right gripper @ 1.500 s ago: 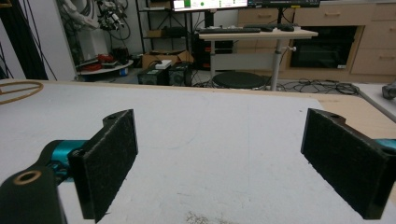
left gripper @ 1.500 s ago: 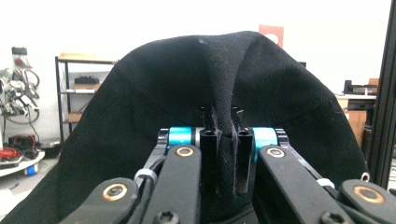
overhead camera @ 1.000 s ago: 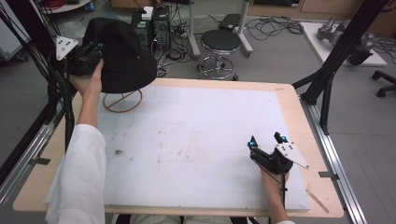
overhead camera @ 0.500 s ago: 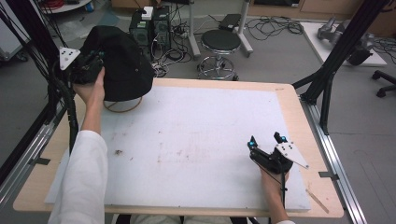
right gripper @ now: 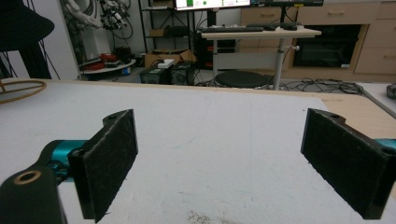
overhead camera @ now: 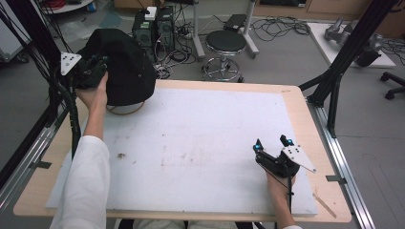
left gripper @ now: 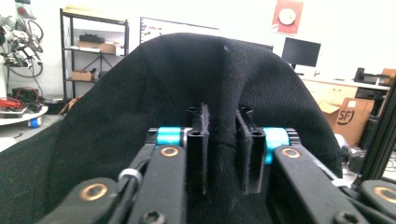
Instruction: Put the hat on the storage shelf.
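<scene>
A black hat [overhead camera: 126, 67] hangs at the table's far left corner, low over a wooden ring stand [overhead camera: 125, 109] and covering part of its hoop. My left gripper [overhead camera: 95, 71] is shut on the hat's fabric at its left side. In the left gripper view the jaws pinch a fold of the hat [left gripper: 210, 70], with the left gripper [left gripper: 223, 116] nearly closed around it. My right gripper [overhead camera: 271, 143] rests on the white mat [overhead camera: 200, 143] at the front right, open and holding nothing. The right gripper view shows the right gripper [right gripper: 219, 140] with its pads wide apart, the ring stand [right gripper: 18, 88] and the hat [right gripper: 23, 23] far off at the left.
The mat covers most of a wooden table [overhead camera: 305, 102]. Black frame posts [overhead camera: 339, 62] stand at the right and left edges. Beyond the far edge, on the floor, are a round stool [overhead camera: 225, 43], computer towers [overhead camera: 155, 24] and cables.
My left gripper has brought the hat down and slightly toward the table, so it now overlaps the ring stand. The right gripper has not moved.
</scene>
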A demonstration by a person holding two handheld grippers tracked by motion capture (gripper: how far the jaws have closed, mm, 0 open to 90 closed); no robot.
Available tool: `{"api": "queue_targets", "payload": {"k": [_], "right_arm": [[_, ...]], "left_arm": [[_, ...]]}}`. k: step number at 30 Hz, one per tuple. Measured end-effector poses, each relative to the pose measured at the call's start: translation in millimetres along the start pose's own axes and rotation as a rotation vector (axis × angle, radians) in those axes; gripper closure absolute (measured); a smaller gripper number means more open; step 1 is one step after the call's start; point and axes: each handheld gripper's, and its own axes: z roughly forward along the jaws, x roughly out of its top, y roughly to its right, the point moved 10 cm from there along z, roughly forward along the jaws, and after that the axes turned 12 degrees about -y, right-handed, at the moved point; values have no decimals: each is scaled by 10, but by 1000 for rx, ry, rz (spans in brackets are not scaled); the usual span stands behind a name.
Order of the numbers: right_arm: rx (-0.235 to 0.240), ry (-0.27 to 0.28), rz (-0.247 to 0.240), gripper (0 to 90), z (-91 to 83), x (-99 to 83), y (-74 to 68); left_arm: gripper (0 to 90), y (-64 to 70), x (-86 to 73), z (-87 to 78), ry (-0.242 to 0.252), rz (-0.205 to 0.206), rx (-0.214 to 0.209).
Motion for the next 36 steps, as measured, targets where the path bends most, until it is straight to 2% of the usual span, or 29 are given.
{"api": "queue_targets", "payload": {"k": [2, 6, 12, 18, 24, 31, 36], "right_arm": [[-2, 1, -2, 101, -1, 1, 0], [0, -1, -1, 100, -1, 0, 0], [-2, 2, 0, 101, -2, 4, -3], [0, 4, -1, 100, -9, 9, -2], [-1, 5, 3, 100, -12, 12, 0], [2, 5, 3, 101, -13, 11, -7], [4, 3, 0, 100, -13, 10, -13]], "left_arm": [[629, 0, 5, 0, 5, -11, -7], [591, 1, -1, 0, 0, -2, -4], [487, 36, 66, -37, 38, -1, -13], [394, 30, 64, -50, 26, 1, 1], [348, 99, 131, -124, 42, 52, 15], [311, 119, 216, -281, 75, 61, 26], [305, 102, 181, -356, 74, 78, 38]]}}
